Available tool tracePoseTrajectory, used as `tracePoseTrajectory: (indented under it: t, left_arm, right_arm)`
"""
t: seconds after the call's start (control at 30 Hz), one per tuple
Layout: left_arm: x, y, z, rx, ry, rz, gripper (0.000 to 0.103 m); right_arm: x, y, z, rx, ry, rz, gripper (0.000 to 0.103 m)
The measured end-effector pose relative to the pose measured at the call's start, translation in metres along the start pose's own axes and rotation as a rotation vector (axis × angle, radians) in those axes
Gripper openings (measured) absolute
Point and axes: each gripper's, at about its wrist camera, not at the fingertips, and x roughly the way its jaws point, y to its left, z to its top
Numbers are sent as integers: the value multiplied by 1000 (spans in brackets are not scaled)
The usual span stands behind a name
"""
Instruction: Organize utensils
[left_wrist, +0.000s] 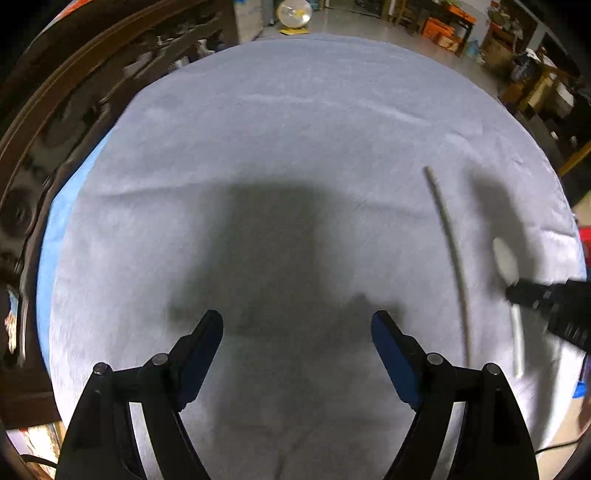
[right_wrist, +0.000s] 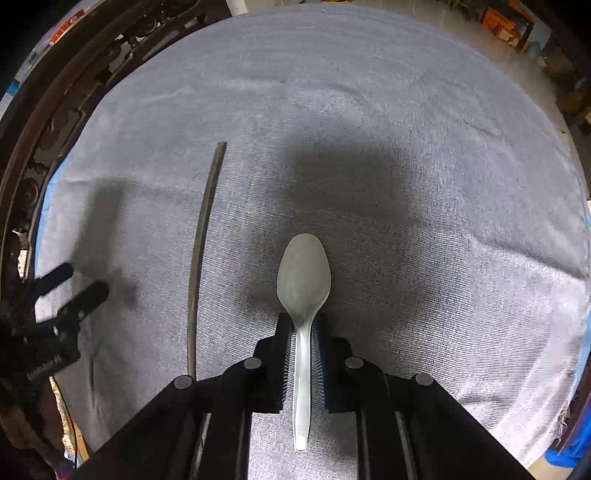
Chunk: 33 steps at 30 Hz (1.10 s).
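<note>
My right gripper (right_wrist: 302, 325) is shut on a translucent plastic spoon (right_wrist: 303, 277), gripping its neck with the bowl pointing forward over the grey towel (right_wrist: 406, 147). The spoon also shows in the left wrist view (left_wrist: 505, 260) at the far right, with the right gripper (left_wrist: 513, 291) on it. A thin dark chopstick (right_wrist: 201, 243) lies on the towel left of the spoon; it also shows in the left wrist view (left_wrist: 448, 243). My left gripper (left_wrist: 297, 325) is open and empty above the towel, and shows at the left edge of the right wrist view (right_wrist: 81, 280).
The towel (left_wrist: 277, 129) covers a round table with a blue edge (left_wrist: 51, 236). A dark carved wooden piece (left_wrist: 55, 110) stands at the left. Shelves and orange boxes (left_wrist: 443, 26) stand far behind.
</note>
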Motion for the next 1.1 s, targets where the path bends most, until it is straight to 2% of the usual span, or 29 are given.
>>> tracePoseTrajectory:
  t: [0.23,0.37,0.43,0.5,0.67,0.73,0.77,0.8,0.83,1.0,1.03,1.1]
  left_arm:
    - [13,-46,56,52,95,-100,83]
    - [26,-70,72,90,144,-83,82]
    - [31,-82,78,103,180,-59,65]
    - [41,-91,82,94,234,-58,55]
    - [41,-110,85,98,242,-5,53]
    - [41,-115,84,121,243,18,37]
    - [41,-118,86,155,258,13,32]
    - [40,-120,85,178,272,5,21]
    - [41,-119,86,200,288,-1,16]
    - [43,-104,86,323,364,-9,12]
    - [39,-92,80,334,374,-8,12]
    - [40,-80,80,289,393,-20,12]
  right_arm:
    - [-1,-19,6,16,5,54,16]
    - [-7,-34,3,26,8,73,14]
    - [-7,-38,2,28,13,72,14]
    - [-3,-39,4,27,17,62,14]
    - [-3,-47,1,22,24,62,14]
    - [-6,-49,-5,16,29,56,14]
    - [-5,-49,-4,13,32,54,14]
    - [-5,-49,-4,9,36,51,14]
    - [-6,-49,-5,5,39,48,14]
    - [-1,-47,-15,-25,79,25,14]
    - [-1,-47,-17,-35,88,19,14]
    - [-1,-46,-17,-37,98,12,14]
